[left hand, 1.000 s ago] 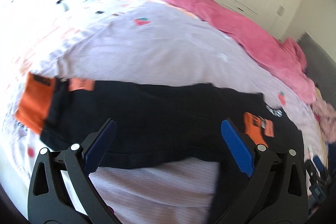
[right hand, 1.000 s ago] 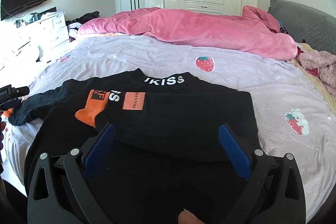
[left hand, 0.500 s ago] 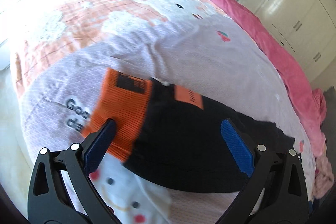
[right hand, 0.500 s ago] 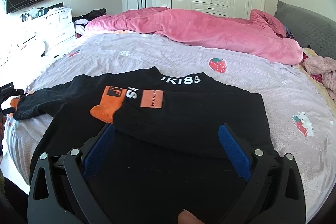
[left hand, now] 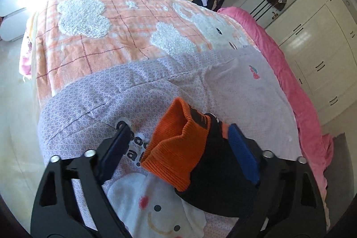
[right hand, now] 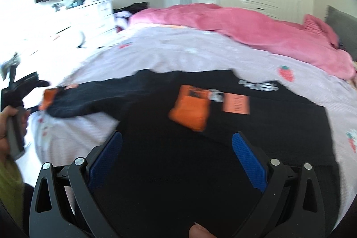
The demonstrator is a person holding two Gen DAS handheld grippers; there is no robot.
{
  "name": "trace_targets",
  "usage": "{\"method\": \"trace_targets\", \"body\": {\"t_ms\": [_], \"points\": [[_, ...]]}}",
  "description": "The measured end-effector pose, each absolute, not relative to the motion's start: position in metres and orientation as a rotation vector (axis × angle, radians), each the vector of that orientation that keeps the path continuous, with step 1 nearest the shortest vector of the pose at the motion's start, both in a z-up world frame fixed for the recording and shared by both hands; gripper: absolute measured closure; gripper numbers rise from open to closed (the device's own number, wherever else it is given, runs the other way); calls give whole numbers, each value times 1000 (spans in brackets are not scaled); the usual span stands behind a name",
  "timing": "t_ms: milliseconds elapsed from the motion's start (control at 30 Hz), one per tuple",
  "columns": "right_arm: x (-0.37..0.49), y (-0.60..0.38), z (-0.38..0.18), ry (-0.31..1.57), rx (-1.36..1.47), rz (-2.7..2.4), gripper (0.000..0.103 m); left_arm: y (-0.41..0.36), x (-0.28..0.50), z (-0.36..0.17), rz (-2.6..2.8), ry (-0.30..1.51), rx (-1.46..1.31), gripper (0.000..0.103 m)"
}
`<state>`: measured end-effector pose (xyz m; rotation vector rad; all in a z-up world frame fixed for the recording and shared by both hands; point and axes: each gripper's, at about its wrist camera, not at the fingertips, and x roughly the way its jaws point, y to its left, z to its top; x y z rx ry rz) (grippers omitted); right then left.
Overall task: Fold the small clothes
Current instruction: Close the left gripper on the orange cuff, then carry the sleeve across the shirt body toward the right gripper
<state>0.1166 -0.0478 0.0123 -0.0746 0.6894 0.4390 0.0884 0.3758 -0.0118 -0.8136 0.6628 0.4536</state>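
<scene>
In the left wrist view, the orange cuff point(left hand: 178, 144) of the black top's point(left hand: 214, 175) outstretched sleeve is seen bunched between the jaws of the left gripper point(left hand: 178, 142). The jaws have just been closing from wide; the right pad touches the black cloth, while the left pad stands clear on the lilac bed sheet point(left hand: 133, 86), so no firm grip is shown yet. A second ago the whole spread top lay ahead of this gripper; now only the sleeve end is framed, at the bed's corner.

In the right wrist view, the right gripper point(right hand: 177, 153) is held wide and empty over the top's body point(right hand: 178, 160). One sleeve point(right hand: 191, 106) is already folded across the chest; the other point(right hand: 89, 97) lies stretched out toward the left gripper point(right hand: 20, 86). That sleeve and the body fold are judged still to be done. This view has shifted sideways and is now blurred.
</scene>
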Motion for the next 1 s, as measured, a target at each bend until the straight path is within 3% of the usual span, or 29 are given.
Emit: {"method": "trace_targets", "body": {"t_ms": [33, 67, 200, 267, 367, 567, 1000], "points": [[114, -39, 12, 692, -87, 460, 5, 374, 89, -10, 450, 662, -804, 49], [112, -33, 11, 692, -98, 471, 5, 372, 91, -10, 442, 668, -797, 54], [100, -9, 6, 683, -155, 518, 5, 365, 98, -11, 413, 692, -777, 70], [99, -5, 3, 690, -150, 523, 5, 367, 100, -11, 408, 692, -773, 86], [100, -6, -5, 711, -140, 528, 5, 366, 105, -11, 383, 694, -774, 94], [108, -18, -17, 747, -117, 487, 5, 358, 104, 0, 302, 649, -785, 102], [126, -69, -6, 733, -16, 386, 5, 271, 124, 50, 22, 591, -678, 103]]}}
